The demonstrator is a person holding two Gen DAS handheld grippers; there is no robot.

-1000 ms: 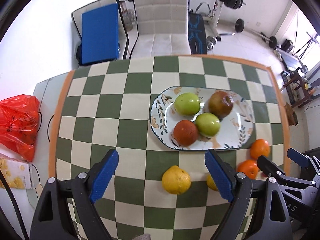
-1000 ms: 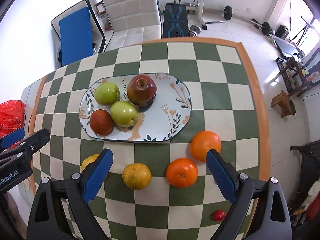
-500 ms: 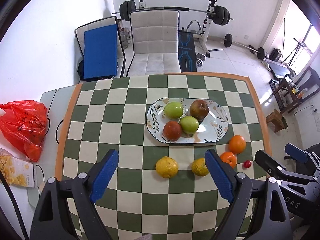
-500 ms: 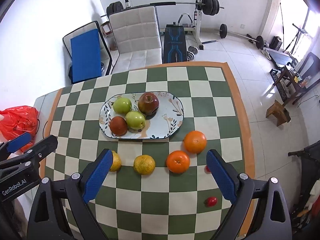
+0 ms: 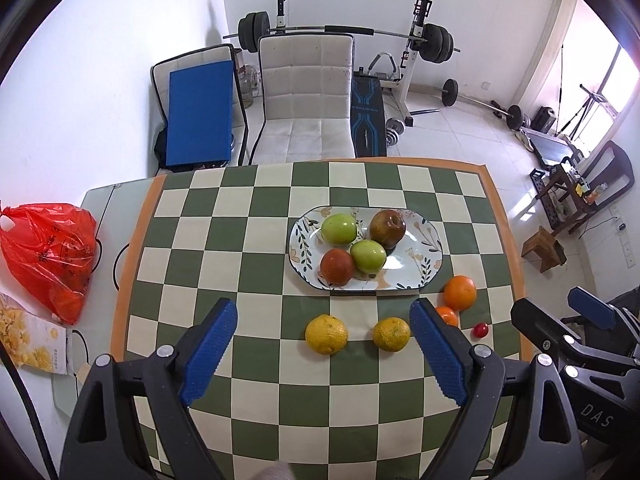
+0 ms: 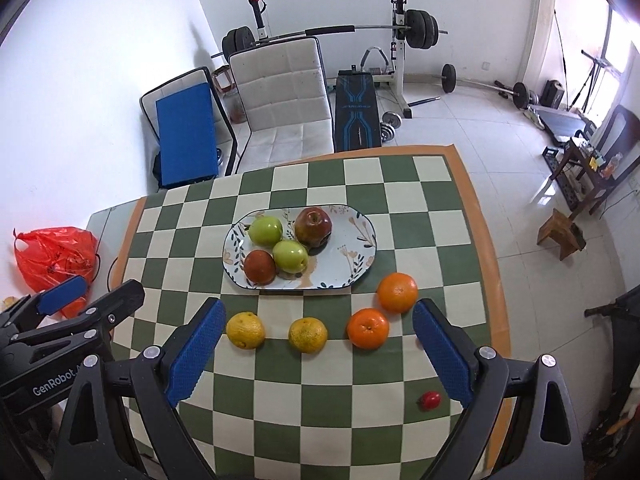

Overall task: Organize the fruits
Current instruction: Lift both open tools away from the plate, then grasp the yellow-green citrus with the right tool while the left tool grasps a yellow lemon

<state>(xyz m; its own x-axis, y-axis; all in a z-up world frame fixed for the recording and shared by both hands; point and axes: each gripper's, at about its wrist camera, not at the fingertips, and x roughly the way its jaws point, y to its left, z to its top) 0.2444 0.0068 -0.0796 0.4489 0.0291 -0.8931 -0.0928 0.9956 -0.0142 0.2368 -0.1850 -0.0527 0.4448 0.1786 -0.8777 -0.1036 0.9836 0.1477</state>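
Desk (image 6: 448, 216) with checkered cloth, wide bare squares left and far of the plate (image 6: 360, 256), little room to the right edge. Plate holds four apples (image 6: 313, 226), right half free; looks partly sorted. Off the plate in a near row: two oranges (image 6: 397, 292), two yellow-green citrus (image 6: 307, 334), one small red fruit (image 6: 429, 400) near the right edge. Left gripper (image 5: 322, 354) and right gripper (image 6: 316, 348) hover above, jaws spread wide, both empty.

A bench (image 6: 448, 240) covered in green-and-cream checks with an orange border. At its centre lies an oval floral plate (image 6: 356, 256). Toward six o'clock of the plate sit two yellow citrus fruits (image 6: 245, 330), two oranges (image 6: 367, 328) and a small red fruit (image 6: 429, 400). A red plastic bag (image 6: 52, 256) lies at nine o'clock.
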